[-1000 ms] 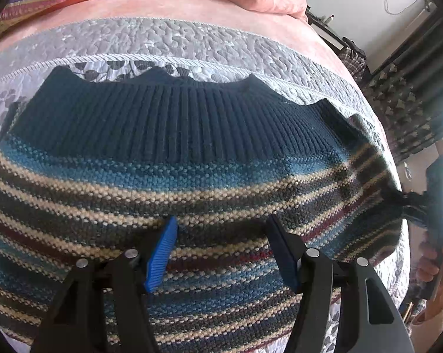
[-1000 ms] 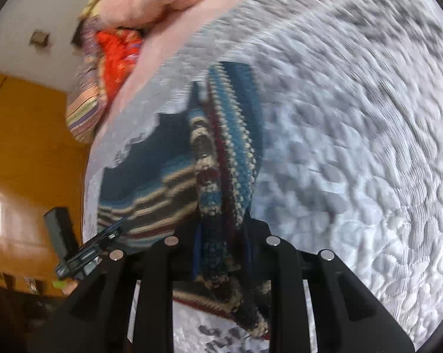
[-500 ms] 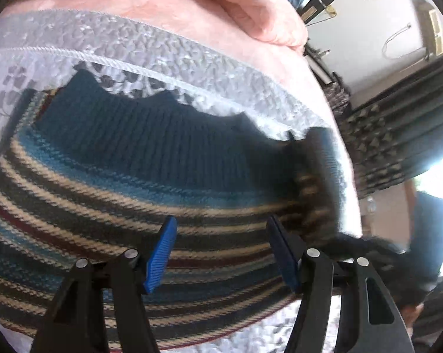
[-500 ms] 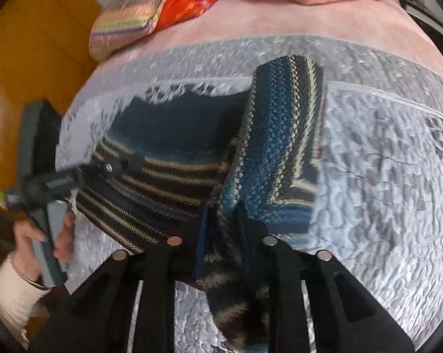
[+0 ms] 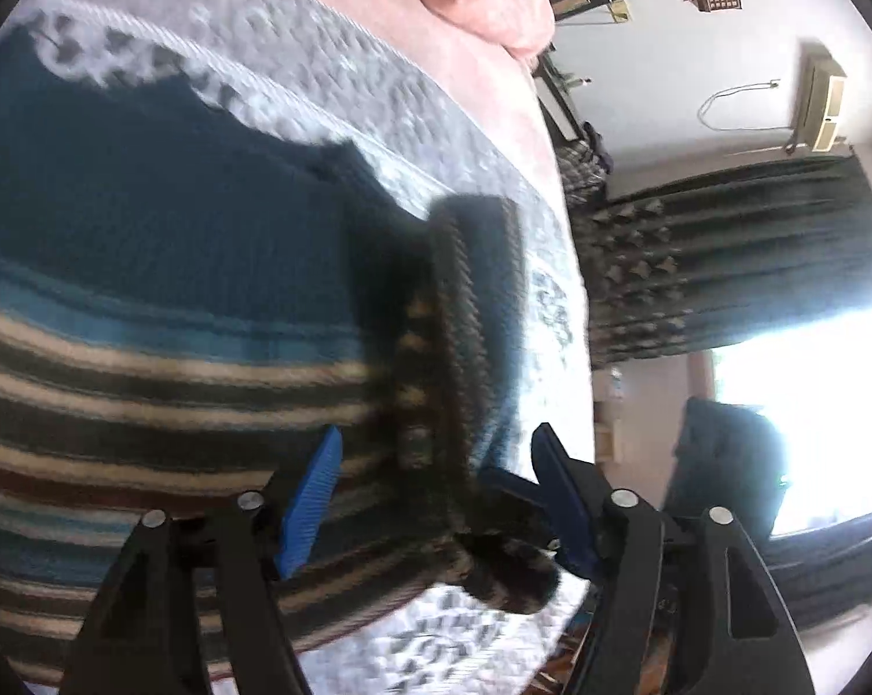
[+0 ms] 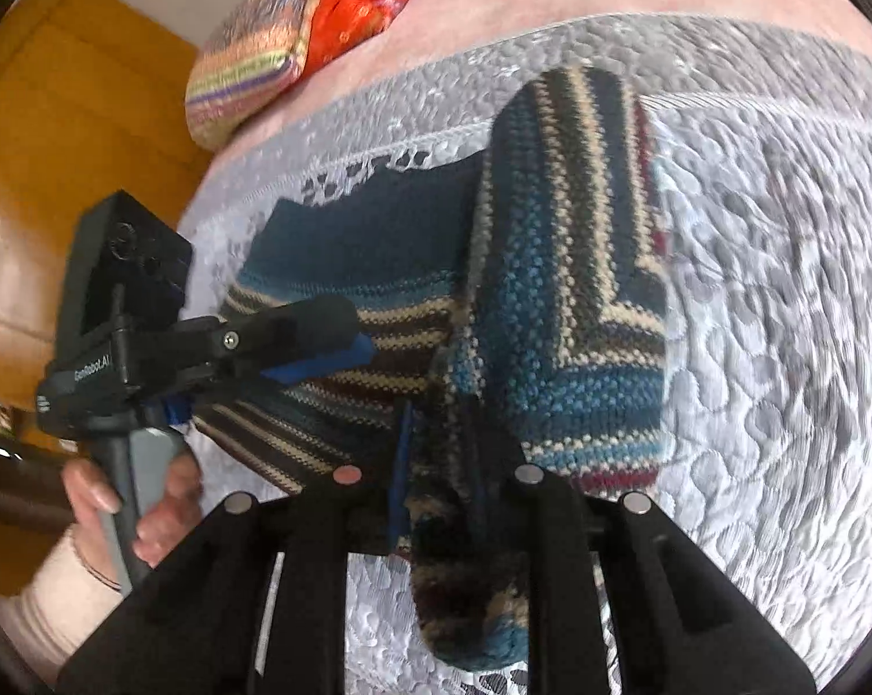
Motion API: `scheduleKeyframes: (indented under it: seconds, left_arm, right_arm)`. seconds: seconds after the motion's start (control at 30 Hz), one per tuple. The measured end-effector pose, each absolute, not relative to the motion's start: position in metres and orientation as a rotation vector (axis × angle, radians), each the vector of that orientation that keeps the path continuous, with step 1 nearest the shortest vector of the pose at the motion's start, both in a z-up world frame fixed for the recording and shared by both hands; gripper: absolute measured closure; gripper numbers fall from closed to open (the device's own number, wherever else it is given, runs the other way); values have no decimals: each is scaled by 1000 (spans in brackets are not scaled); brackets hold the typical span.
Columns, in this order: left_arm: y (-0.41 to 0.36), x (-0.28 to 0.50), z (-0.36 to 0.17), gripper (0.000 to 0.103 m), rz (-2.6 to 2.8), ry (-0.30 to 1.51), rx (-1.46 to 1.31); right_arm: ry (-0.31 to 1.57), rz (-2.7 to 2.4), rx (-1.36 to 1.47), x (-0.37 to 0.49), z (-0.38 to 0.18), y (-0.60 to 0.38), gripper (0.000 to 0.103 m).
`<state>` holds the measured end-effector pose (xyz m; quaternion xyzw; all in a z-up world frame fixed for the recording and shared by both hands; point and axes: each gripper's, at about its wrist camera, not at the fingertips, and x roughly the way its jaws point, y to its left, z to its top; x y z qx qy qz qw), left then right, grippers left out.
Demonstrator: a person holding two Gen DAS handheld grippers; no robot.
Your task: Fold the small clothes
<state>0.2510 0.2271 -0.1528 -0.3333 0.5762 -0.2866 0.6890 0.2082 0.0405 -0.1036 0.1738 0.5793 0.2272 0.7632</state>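
Two grippers noted. Right gripper clamped on sleeve, sleeve running straight ahead, long axis away, laid beside sweater body at left. Left gripper fingers apart, hovering near sleeve cuff, closer than half a second ago. Sweater flat on quilt. Sleeve since swung further inward.

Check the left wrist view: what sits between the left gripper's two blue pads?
In the left wrist view, the left gripper stands open with the striped sweater's lifted sleeve between its pads; contact unclear.
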Motion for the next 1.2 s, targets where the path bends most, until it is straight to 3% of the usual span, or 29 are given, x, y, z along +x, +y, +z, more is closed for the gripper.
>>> scheduleKeyframes:
  seconds: [0.43, 0.47, 0.53, 0.63, 0.7, 0.83, 1.2]
  left_arm:
    - [165, 282, -188, 33, -635, 1361, -793]
    - [161, 284, -187, 34, -629, 1354, -782]
    - [155, 293, -188, 53, -600, 1363, -755]
    - [152, 296, -190, 71, -594, 1356, -755]
    - [148, 296, -185, 77, -605, 1332, -735]
    - [149, 292, -173, 82, -621, 1280, -684]
    - [199, 274, -155, 85, -638, 1209, -723]
  right_arm:
    - [1235, 514, 422, 194, -116, 28, 85]
    - [1231, 508, 411, 192, -115, 28, 85]
    - [1218, 489, 370, 183, -110, 23, 84]
    - [1181, 438, 265, 172, -97, 28, 79]
    - [1147, 389, 160, 161, -86, 33, 77]
    - [1063, 302, -69, 136, -64, 48, 63]
    - [1002, 275, -167, 106, -50, 57, 64]
